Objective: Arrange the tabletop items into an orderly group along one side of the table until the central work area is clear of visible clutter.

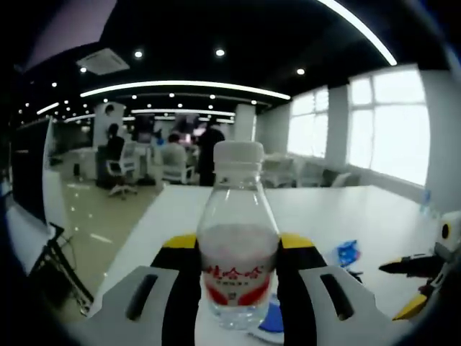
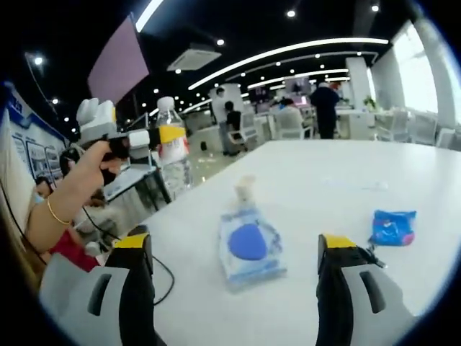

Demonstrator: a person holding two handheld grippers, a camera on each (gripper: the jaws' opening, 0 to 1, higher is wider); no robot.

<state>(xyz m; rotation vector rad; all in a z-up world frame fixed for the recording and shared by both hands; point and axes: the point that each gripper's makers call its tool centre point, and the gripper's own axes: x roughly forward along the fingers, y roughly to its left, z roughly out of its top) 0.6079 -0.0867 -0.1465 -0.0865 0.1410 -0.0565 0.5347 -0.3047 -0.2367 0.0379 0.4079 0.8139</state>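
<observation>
A clear water bottle (image 1: 238, 245) with a white cap and a red label stands upright between the yellow-tipped jaws of my left gripper (image 1: 238, 244), which is shut on it. From the right gripper view, that bottle (image 2: 173, 155) hangs in the left gripper (image 2: 160, 135) above the table's left edge, with a person's hand (image 2: 86, 173) on the handle. My right gripper (image 2: 235, 249) is open, low over the white table (image 2: 360, 173). A blue-and-clear wipes packet (image 2: 248, 245) lies flat between and beyond its jaws. A small blue packet (image 2: 392, 227) lies to the right.
A small pale object (image 2: 245, 189) stands just behind the wipes packet. The right gripper (image 1: 425, 274) shows at the left gripper view's right edge, near the small blue packet (image 1: 348, 252). A cable (image 2: 166, 277) runs over the near left table edge. People sit at desks far behind.
</observation>
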